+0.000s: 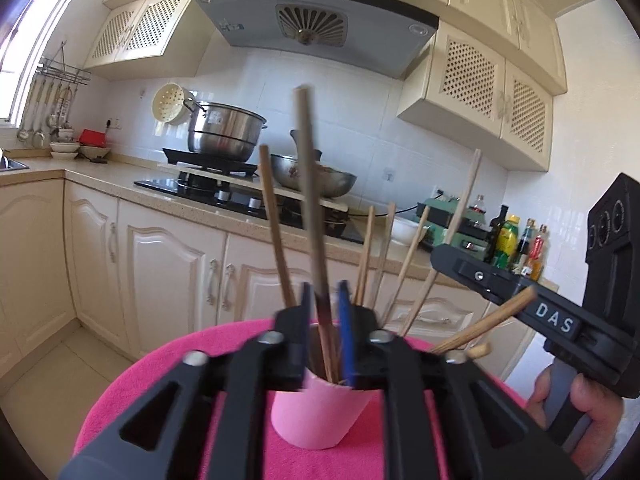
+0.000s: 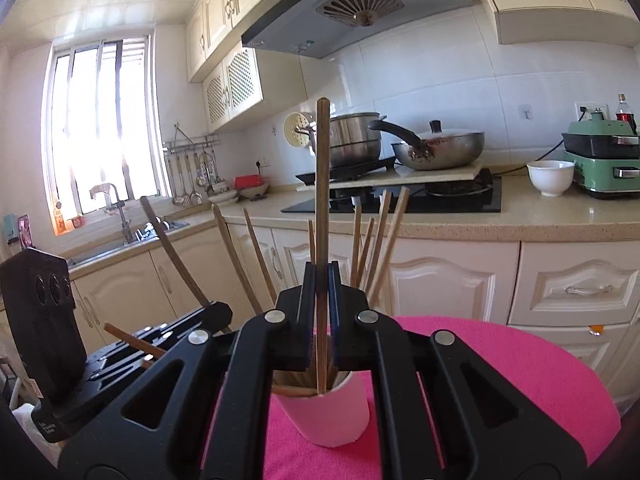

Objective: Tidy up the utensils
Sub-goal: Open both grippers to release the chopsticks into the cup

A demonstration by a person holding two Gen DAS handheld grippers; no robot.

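A pink cup [image 1: 316, 416] stands on a pink round cloth-covered table [image 1: 132, 392] and holds several wooden chopsticks [image 1: 276, 232]. My left gripper [image 1: 325, 312] is just above the cup, its jaws slightly apart around an upright dark chopstick [image 1: 310, 200] whose tip is in the cup. In the right wrist view the same cup [image 2: 332, 412] sits below my right gripper [image 2: 322, 292], which is shut on an upright chopstick [image 2: 322, 184] with its tip in the cup. The right gripper's body [image 1: 532, 308] shows at the right of the left view.
Kitchen counter [image 2: 520, 224] behind the table carries a gas hob [image 2: 400, 200], steel pot [image 2: 356, 136], wok [image 2: 440, 152], white bowl [image 2: 550, 176] and green appliance [image 2: 600, 160]. Sink [image 2: 120, 236] at left under the window. Bottles [image 1: 516, 244] stand on the counter's right end.
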